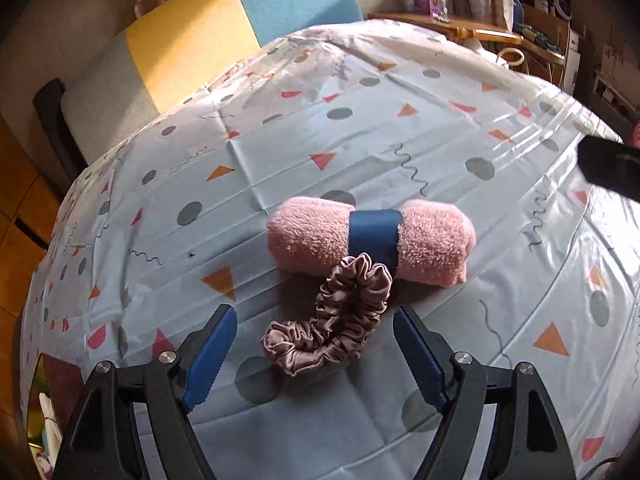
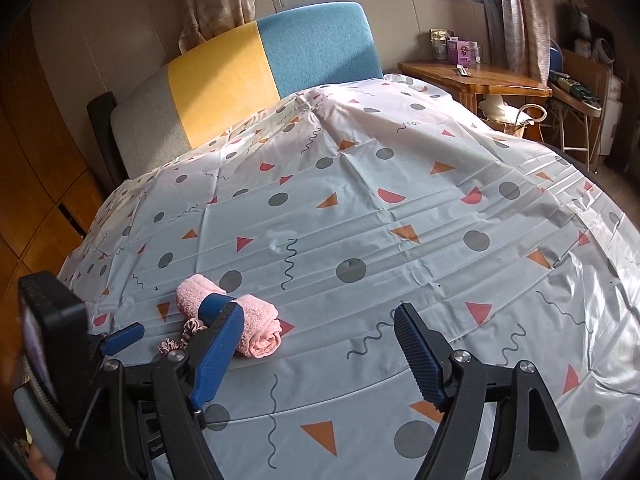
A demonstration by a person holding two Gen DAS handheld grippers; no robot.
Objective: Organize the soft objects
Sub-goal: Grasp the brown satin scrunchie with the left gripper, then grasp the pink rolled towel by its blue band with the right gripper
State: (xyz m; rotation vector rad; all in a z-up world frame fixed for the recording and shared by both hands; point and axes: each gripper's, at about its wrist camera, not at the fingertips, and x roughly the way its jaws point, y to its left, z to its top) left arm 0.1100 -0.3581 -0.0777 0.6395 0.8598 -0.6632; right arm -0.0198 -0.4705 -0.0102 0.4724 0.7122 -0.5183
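Left gripper (image 1: 314, 328) jaws wide, nothing gripped; mauve scrunchie (image 1: 336, 320) lies on the patterned sheet (image 1: 400, 128) between its blue fingers (image 1: 210, 356), touching the rolled pink towel (image 1: 370, 240) just beyond. Right gripper (image 2: 318, 334) also wide, empty, over bare sheet right of towel.

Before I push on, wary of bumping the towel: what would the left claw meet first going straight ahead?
Likely the scrunchie, lying between its open fingers; the towel sits just beyond.
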